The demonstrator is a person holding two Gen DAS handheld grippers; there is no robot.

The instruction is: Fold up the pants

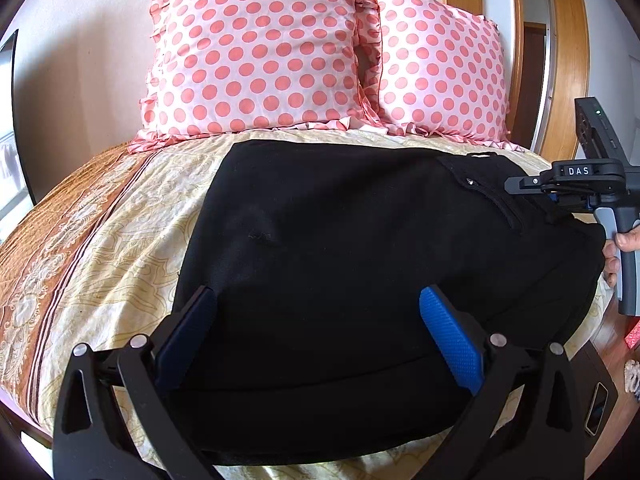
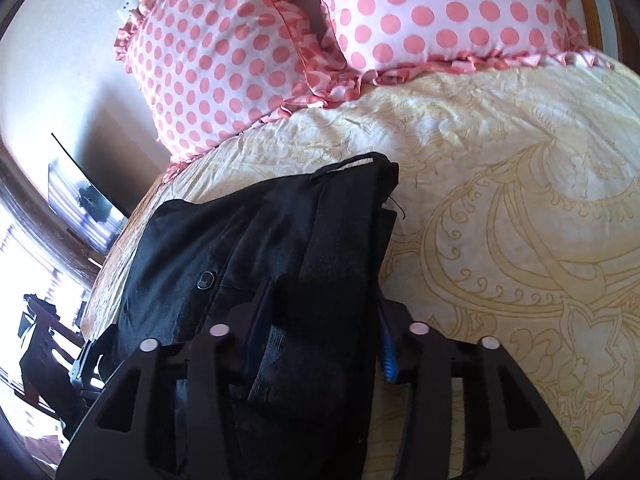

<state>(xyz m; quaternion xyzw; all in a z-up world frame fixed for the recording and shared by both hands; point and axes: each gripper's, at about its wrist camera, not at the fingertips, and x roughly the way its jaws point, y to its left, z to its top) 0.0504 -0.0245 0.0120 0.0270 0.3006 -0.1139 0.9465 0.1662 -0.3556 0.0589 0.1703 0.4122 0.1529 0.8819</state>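
Observation:
The black pants (image 1: 360, 248) lie folded in a broad pile on the bed, waistband and button toward the right. My left gripper (image 1: 316, 312) is open, its blue pads wide apart over the near part of the pile, holding nothing. My right gripper (image 1: 560, 196) shows at the right edge of the left wrist view, at the waistband side. In the right wrist view the right gripper (image 2: 324, 320) has its fingers closed around a thick bunch of the black pants (image 2: 256, 240), with a button (image 2: 205, 279) visible to the left.
Two pink polka-dot pillows (image 1: 260, 52) lean against the wall at the head of the bed. The bedsheet (image 1: 120, 220) is cream with a brown patterned border on the left. A wooden door frame (image 1: 568, 60) stands at the right. The bed's near edge drops off below the pants.

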